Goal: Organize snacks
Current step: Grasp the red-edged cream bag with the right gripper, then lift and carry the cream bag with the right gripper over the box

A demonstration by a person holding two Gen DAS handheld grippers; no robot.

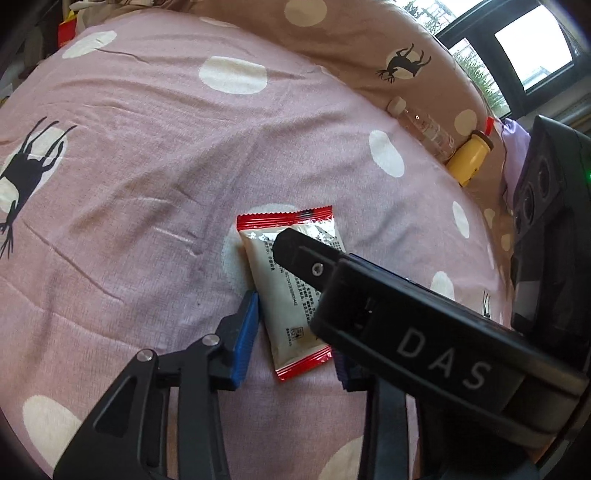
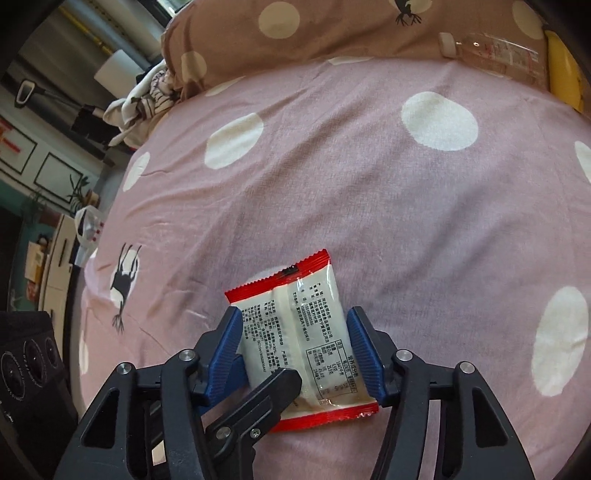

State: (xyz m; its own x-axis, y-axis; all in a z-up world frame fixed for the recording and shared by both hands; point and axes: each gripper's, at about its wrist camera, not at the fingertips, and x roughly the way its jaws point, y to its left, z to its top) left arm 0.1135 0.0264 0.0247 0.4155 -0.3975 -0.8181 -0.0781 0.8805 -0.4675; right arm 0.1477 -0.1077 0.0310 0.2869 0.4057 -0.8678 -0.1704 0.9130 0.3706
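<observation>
A white snack packet with red crimped ends point(image 1: 286, 280) point(image 2: 295, 332) lies flat on the pink dotted bedsheet point(image 1: 147, 184) point(image 2: 369, 203). My left gripper point(image 1: 295, 332) is open around it, its blue pads point(image 1: 245, 332) on either side; the right pad is mostly hidden by the other gripper's black body point(image 1: 424, 321). My right gripper point(image 2: 299, 350) is also open astride the same packet, its blue pads point(image 2: 364, 350) close to the packet's edges. A black arm of the left gripper point(image 2: 258, 402) crosses the packet's near end.
A brown dotted pillow point(image 1: 351, 44) point(image 2: 332, 33) lies at the far edge. A clear plastic bottle point(image 1: 424, 127) point(image 2: 491, 51) and a yellow bottle point(image 1: 471, 157) point(image 2: 563, 70) lie against it. Clothes point(image 2: 144, 99) and room furniture are beyond the bed's left edge.
</observation>
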